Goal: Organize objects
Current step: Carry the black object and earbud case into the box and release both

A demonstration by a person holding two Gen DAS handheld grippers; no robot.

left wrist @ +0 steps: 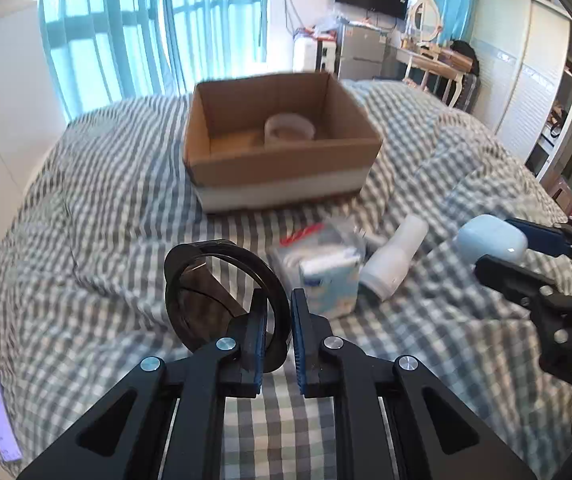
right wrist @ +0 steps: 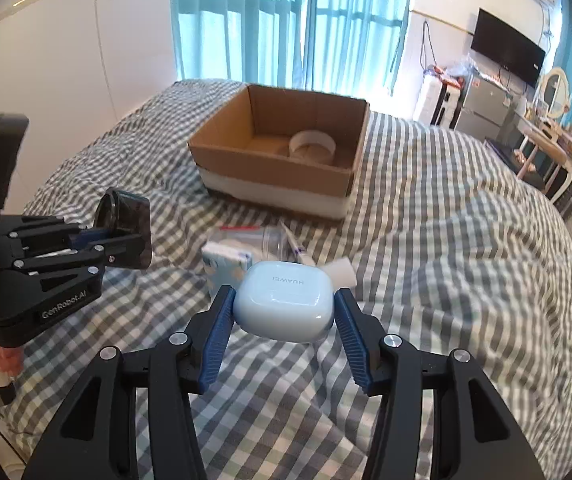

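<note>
smooth rounded earbud case (right wrist: 284, 300), ribbed gripper (right wrist: 284, 306) pads

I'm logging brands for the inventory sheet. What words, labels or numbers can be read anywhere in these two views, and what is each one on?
"HUAWEI": on the lid of the pale blue earbud case, upside down in the right wrist view.
"GenRobot.AI": on the body of the left gripper, in the right wrist view.
"DAS": letters on the right gripper, cut off at the picture's edge.
Tissue pack: print too blurred to read.
Purple ruler: marks too small to read.
</note>
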